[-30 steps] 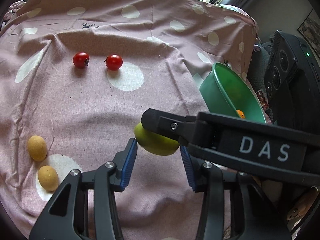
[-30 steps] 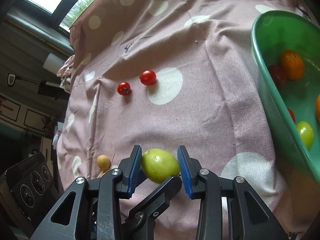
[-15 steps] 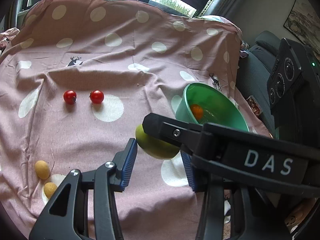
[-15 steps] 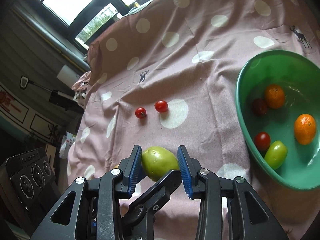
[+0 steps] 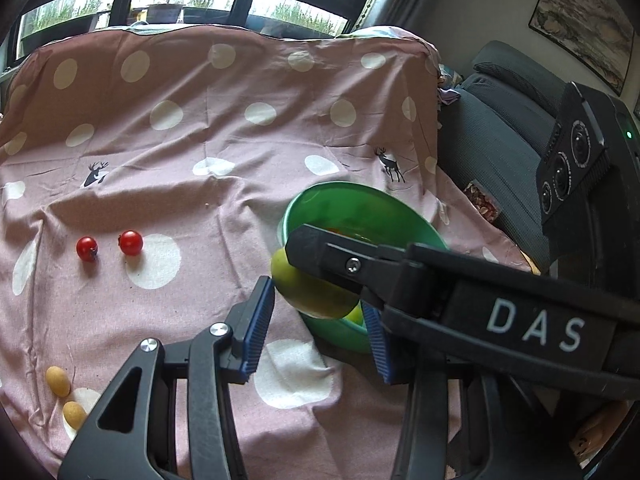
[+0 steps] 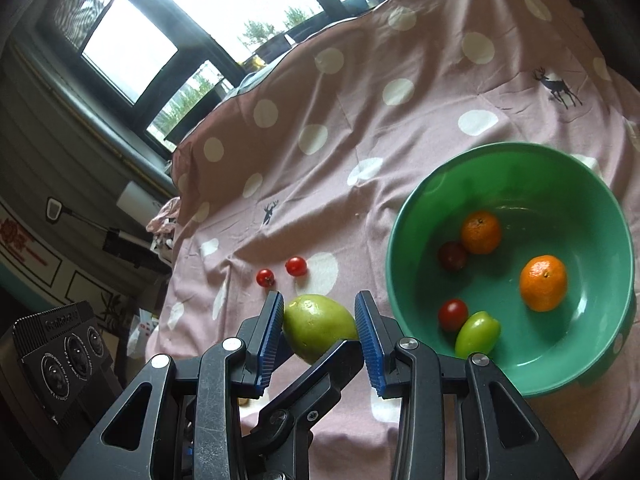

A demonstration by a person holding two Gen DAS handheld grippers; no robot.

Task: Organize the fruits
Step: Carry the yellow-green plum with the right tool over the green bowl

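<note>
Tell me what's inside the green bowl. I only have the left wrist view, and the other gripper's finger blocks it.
Observer: The right wrist view shows five fruits in the green bowl: two oranges, a red tomato, a darker red fruit and a small green fruit.
Reviewer: Do the right jaws really hold the big green fruit?
Observer: Yes. The big green fruit sits between the right gripper's blue pads, and both touch its sides.
Reviewer: Is it over the bowl?
Observer: Apparently not. In that view it hangs left of the rim, with pink cloth behind it.
</note>
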